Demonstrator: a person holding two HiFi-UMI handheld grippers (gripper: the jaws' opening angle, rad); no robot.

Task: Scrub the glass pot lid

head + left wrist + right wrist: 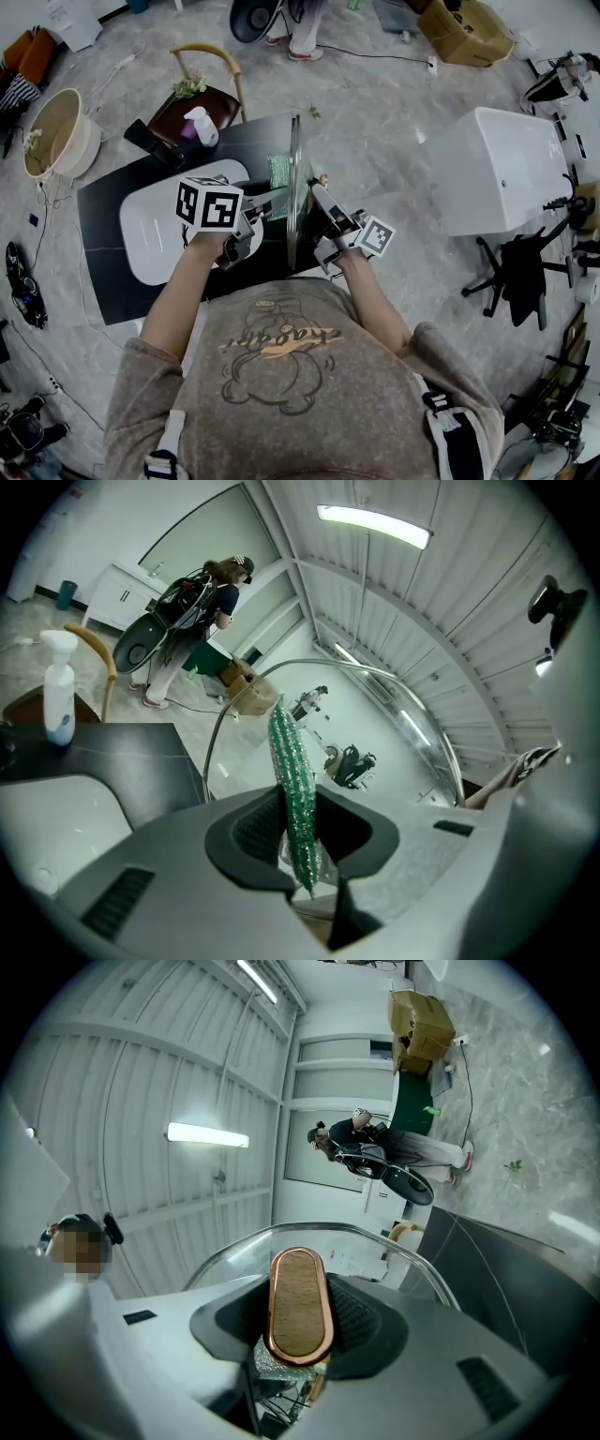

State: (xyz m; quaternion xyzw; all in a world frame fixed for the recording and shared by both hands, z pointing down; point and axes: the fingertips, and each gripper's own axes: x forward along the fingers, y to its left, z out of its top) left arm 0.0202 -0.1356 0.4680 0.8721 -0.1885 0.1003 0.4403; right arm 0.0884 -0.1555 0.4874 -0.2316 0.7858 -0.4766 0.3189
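Note:
In the head view the glass pot lid (293, 183) stands upright and edge-on over the black table (112, 202). My right gripper (322, 208) is shut on its wooden, copper-rimmed handle (298, 1305), with the glass dome (384, 1252) curving behind the handle. From the left, my left gripper (262, 204) is shut on a green scrub sponge (295, 789), which it holds on edge. In the left gripper view the lid's rim (398, 686) arcs just beyond the sponge. I cannot tell whether the sponge (278, 172) touches the glass.
A white basin (155, 230) lies on the table under my left arm. A spray bottle (202, 125) stands at the table's far edge, by a chair (202, 89). To the right are a white cabinet (497, 169) and an office chair (520, 272). A person (211, 602) stands far off.

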